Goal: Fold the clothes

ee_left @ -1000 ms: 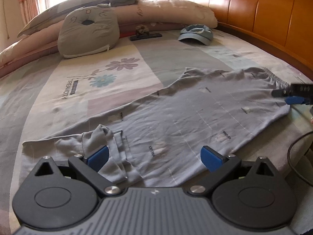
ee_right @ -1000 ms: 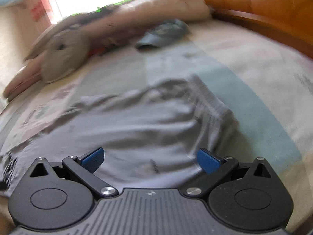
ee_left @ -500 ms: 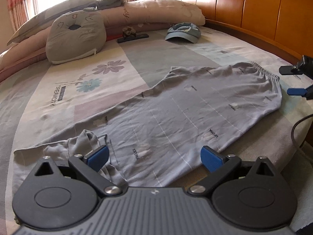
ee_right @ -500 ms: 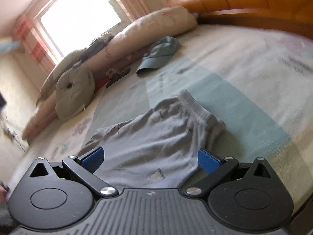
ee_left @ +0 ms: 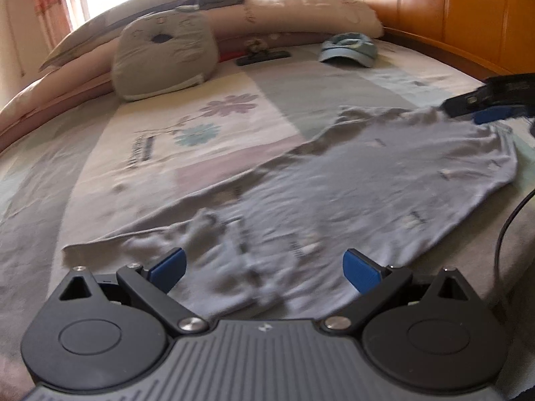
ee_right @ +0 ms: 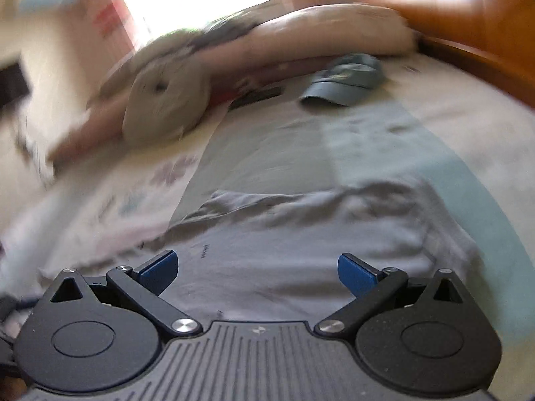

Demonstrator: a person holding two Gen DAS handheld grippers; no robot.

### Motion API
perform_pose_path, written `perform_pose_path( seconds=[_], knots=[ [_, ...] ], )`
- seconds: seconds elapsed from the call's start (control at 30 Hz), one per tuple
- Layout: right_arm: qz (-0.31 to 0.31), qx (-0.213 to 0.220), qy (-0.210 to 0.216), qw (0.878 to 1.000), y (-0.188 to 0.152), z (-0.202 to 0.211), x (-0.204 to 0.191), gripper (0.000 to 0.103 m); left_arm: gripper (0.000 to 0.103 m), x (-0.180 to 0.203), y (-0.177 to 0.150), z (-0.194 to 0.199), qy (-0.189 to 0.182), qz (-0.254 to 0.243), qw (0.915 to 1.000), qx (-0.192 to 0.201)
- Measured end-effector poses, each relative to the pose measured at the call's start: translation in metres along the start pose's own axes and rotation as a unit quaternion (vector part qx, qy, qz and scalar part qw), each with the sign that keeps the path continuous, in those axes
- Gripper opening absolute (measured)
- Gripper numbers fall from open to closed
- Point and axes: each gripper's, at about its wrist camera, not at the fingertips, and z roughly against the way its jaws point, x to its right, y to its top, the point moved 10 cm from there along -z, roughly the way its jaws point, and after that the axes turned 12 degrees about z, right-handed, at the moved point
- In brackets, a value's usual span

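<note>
Grey trousers (ee_left: 351, 193) lie spread flat across the bedspread, waistband to the right, rumpled leg ends to the left. My left gripper (ee_left: 264, 267) hovers open over the crumpled leg ends, nothing between its blue pads. In the right wrist view the same trousers (ee_right: 301, 250) fill the lower middle, blurred by motion. My right gripper (ee_right: 255, 269) is open above the waist end, holding nothing. The right gripper (ee_left: 481, 107) also shows at the far right of the left wrist view, just over the waistband edge.
A grey cushion (ee_left: 164, 60) and long pillows (ee_left: 301, 13) line the head of the bed. A blue cap (ee_left: 349, 50) and a dark flat object (ee_left: 264, 56) lie beyond the trousers. The wooden headboard (ee_left: 451, 16) curves along the right. A black cable (ee_left: 508, 227) hangs off the bed's right edge.
Both grippers stay open. The right gripper swung back down toward the waistband after tilting up. The left view shifted slightly closer over the leg ends.
</note>
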Motion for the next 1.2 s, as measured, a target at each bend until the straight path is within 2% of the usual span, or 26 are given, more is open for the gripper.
perform_pose_path(
  seconds=[0.1, 0.27, 0.37, 0.43, 0.57, 0.67, 0.8, 0.97, 1.2],
  knots=[
    [0.042, -0.025, 0.004, 0.999, 0.013, -0.035, -0.03, 0.103, 0.1, -0.015, 0.0, 0.003, 0.008, 0.01, 0.9999, 0.006],
    [0.095, -0.07, -0.029, 0.993, 0.019, -0.103, -0.068, 0.103, 0.1, -0.027, -0.002, 0.006, -0.002, 0.027, 0.9996, 0.008],
    [0.115, -0.083, -0.055, 0.988, 0.021, -0.134, -0.072, 0.103, 0.1, -0.032, -0.006, 0.005, -0.005, 0.033, 0.9994, 0.003],
    [0.12, -0.073, -0.068, 0.988, 0.026, -0.146, -0.071, 0.103, 0.1, -0.035, -0.007, 0.002, -0.004, 0.037, 0.9993, 0.001],
    [0.114, -0.08, -0.07, 0.988, 0.037, -0.159, -0.069, 0.103, 0.1, -0.038, -0.007, 0.001, -0.001, 0.042, 0.9991, 0.001],
    [0.108, -0.092, -0.067, 0.988, 0.039, -0.155, -0.07, 0.103, 0.1, -0.039, -0.007, 0.003, -0.001, 0.042, 0.9991, 0.003],
    [0.098, -0.085, -0.029, 0.991, 0.035, -0.128, -0.087, 0.103, 0.1, -0.038, -0.006, 0.004, -0.004, 0.041, 0.9991, 0.004],
    [0.106, -0.084, -0.008, 0.991, 0.011, -0.09, -0.088, 0.103, 0.1, -0.034, -0.004, 0.01, -0.014, 0.04, 0.9991, 0.01],
    [0.12, -0.084, -0.074, 0.987, -0.031, -0.035, -0.048, 0.103, 0.1, -0.011, 0.006, 0.008, -0.075, 0.045, 0.9962, 0.005]
  ],
)
